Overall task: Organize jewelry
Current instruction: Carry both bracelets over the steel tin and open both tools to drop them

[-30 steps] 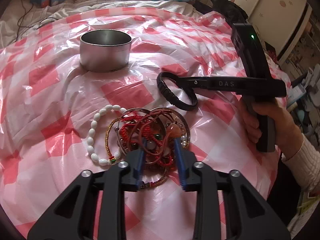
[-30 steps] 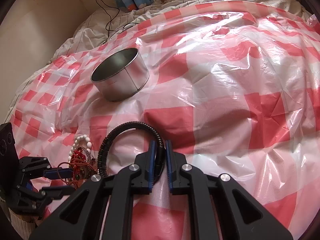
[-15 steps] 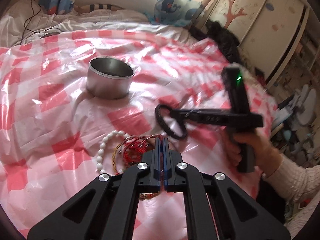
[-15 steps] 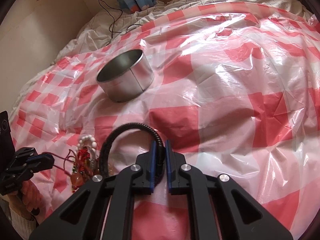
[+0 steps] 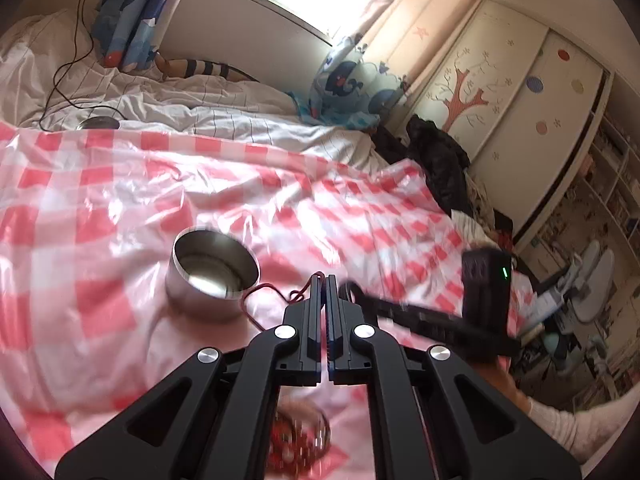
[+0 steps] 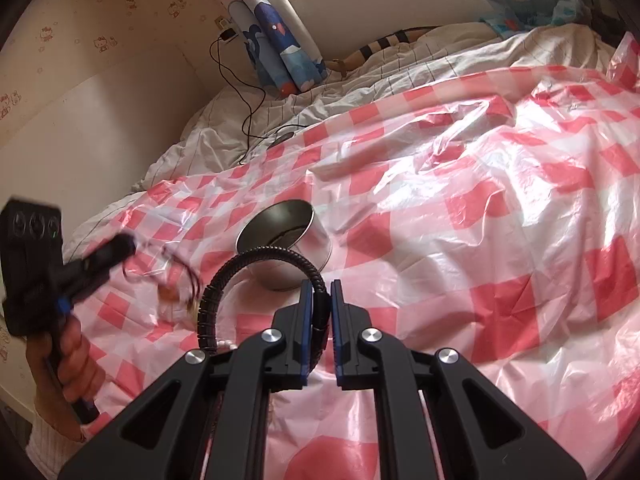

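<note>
Now black bracelet (image 6: 256, 268) between right hand-held gripper (image 6: 319, 285) pads.

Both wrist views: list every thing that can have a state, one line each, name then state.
left gripper: shut on a red cord.
red cord: lifted, hanging in a loop.
right gripper: shut on the black bracelet.
black bracelet: held up off the sheet.
metal tin: upright, lidless.
jewelry pile: blurred, lying on the checked sheet.

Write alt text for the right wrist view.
The right tool pinches a black braided bracelet raised over a red-checked plastic sheet. Behind it sits an open metal tin; at left, the left tool dangles a red cord bracelet.
</note>
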`<state>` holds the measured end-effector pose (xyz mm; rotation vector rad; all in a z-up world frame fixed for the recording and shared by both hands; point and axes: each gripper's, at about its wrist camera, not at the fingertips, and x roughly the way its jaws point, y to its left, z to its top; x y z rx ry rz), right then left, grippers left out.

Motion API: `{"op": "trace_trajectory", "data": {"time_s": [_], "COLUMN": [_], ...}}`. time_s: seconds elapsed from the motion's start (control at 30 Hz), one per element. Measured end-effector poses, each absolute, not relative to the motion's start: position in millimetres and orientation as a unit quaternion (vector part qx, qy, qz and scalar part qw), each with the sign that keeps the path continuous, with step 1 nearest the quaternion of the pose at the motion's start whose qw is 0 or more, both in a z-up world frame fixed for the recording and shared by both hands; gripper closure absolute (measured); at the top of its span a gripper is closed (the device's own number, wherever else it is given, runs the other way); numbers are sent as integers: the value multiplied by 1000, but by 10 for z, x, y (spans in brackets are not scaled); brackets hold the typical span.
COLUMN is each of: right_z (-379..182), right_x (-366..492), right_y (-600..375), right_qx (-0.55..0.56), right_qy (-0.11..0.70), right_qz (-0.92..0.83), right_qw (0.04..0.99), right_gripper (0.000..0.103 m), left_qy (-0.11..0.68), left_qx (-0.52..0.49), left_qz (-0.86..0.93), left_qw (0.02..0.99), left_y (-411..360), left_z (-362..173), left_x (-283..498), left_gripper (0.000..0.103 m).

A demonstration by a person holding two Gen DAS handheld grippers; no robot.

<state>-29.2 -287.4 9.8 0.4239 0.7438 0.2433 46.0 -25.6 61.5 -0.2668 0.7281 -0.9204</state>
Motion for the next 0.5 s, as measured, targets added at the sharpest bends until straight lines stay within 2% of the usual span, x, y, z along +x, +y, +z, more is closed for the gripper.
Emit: {"op": "trace_trajectory", "data": {"time_s": [0.3, 0.5], "right_z": [122, 155], "right_x": [-61, 99], "right_y": [-2961, -2881], "right_qx": [195, 180], "right_qy": [356, 355], "right_qz": [108, 114], "right_qw": [907, 910], "right_gripper": [93, 93], "left_qy": [387, 431], "left_qx": [-129, -76], "left_qz": [-370, -298], "left_qw": [835, 848], "left_y": [-649, -673], "left_z": [227, -43], "left_x": [1240, 1445], "left_gripper": [101, 100]}}
